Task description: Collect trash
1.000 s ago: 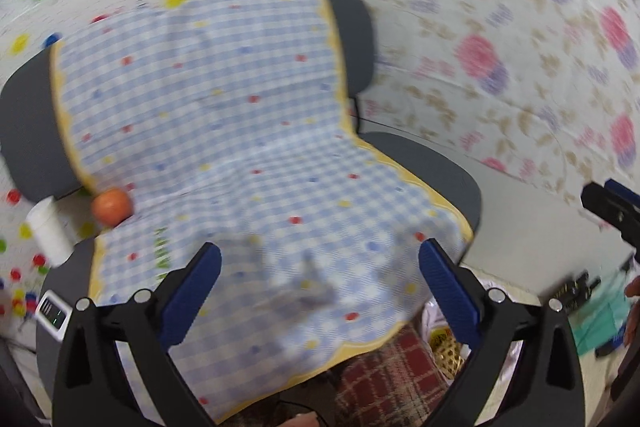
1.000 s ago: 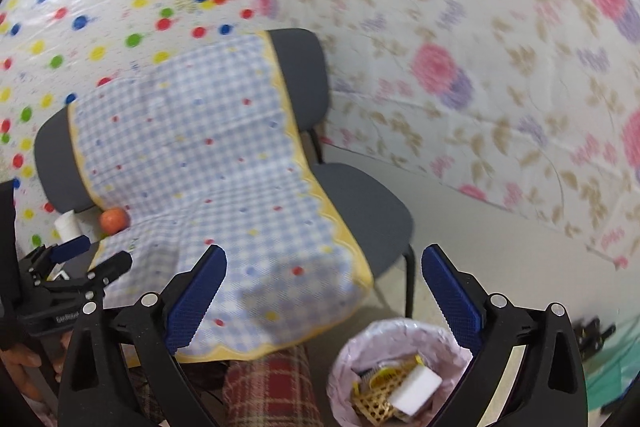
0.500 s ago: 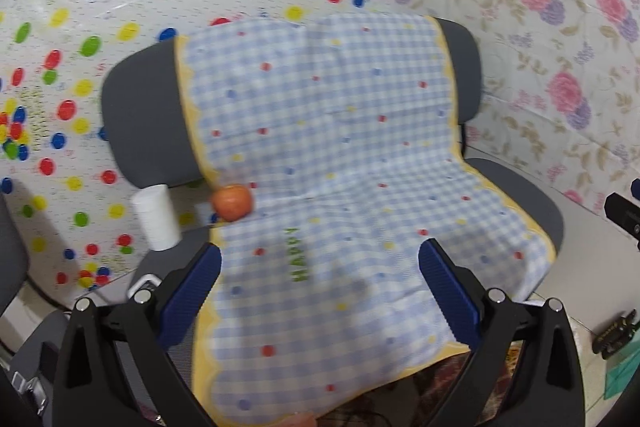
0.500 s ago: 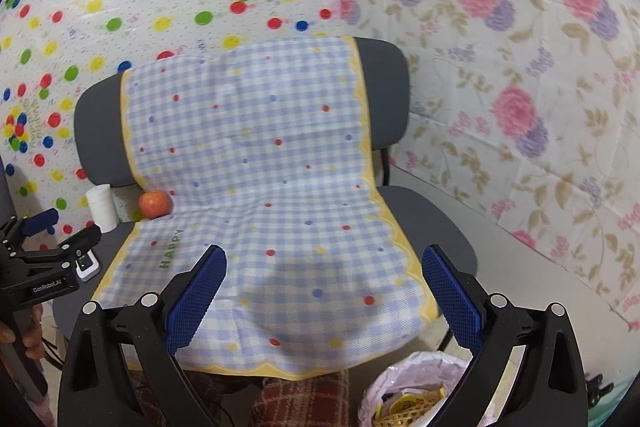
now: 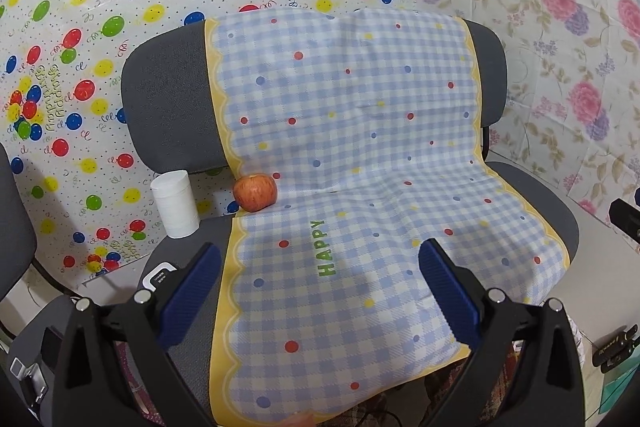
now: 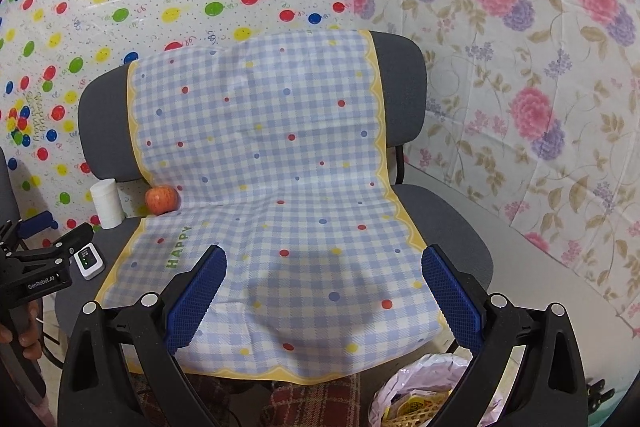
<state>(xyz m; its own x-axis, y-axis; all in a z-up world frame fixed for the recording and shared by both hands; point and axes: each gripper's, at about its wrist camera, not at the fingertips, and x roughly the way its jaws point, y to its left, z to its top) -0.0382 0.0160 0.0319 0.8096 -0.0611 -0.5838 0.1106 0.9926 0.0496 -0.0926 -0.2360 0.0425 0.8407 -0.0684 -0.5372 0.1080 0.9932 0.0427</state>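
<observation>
A grey chair (image 5: pixel 168 95) (image 6: pixel 404 83) is draped with a blue checked cloth (image 5: pixel 360 155) (image 6: pixel 272 163). At the seat's back left lie a red apple (image 5: pixel 255 193) (image 6: pixel 161 199) and a white paper cup (image 5: pixel 175 203) (image 6: pixel 105 203). My left gripper (image 5: pixel 320 283) hovers open over the cloth's front, holding nothing. Over the seat's front edge my right gripper (image 6: pixel 324 287) is open and empty too. A bin lined with a pale bag (image 6: pixel 424 391) holds yellow trash below the seat's front right. The left gripper (image 6: pixel 36 239) also shows at the right wrist view's left edge.
A small white device (image 6: pixel 89 260) (image 5: pixel 158 275) rests on the seat's left side. Balloon-print sheeting (image 5: pixel 100 7) covers the wall behind, floral sheeting (image 6: pixel 540 87) the right. A red plaid rug (image 6: pixel 304 399) lies under the chair. Another chair's edge (image 5: pixel 12 227) stands at far left.
Both cameras have swung up and left from the bin toward the chair; the apple and cup now sit nearer the middle. Both grippers stayed open.
</observation>
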